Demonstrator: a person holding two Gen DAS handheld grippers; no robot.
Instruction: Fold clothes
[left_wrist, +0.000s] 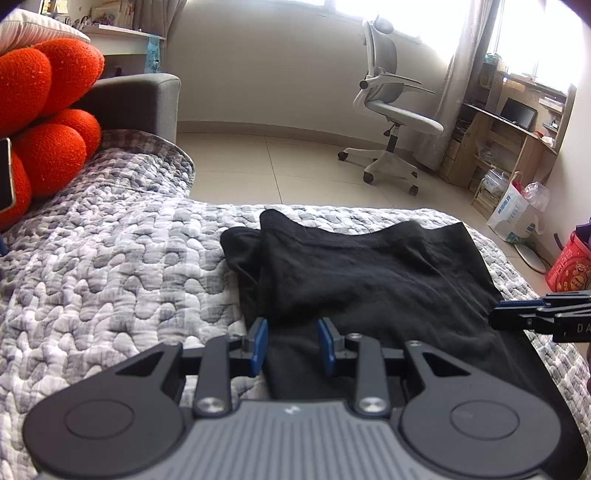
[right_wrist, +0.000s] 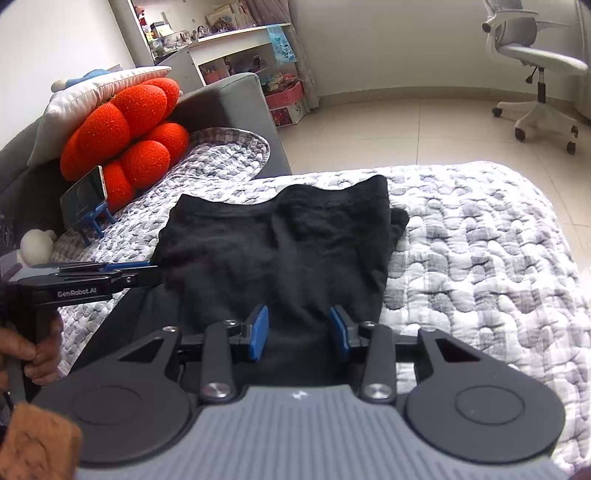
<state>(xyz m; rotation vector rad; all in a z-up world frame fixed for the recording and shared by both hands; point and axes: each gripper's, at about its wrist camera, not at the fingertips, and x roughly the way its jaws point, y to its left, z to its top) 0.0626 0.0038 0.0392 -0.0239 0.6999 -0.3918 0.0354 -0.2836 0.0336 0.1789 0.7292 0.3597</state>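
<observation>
Apparently black garment hides beneath both grippers.

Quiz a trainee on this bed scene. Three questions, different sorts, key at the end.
1. True or false: the black garment lies on the floor.
2. What stands in front of the orange cushion? A) a phone on a blue stand B) a book C) a mug
3. Which gripper enters the right wrist view from the left edge?

Key: 1 false, it lies on the quilt; 2 A; 3 the left gripper.
</observation>
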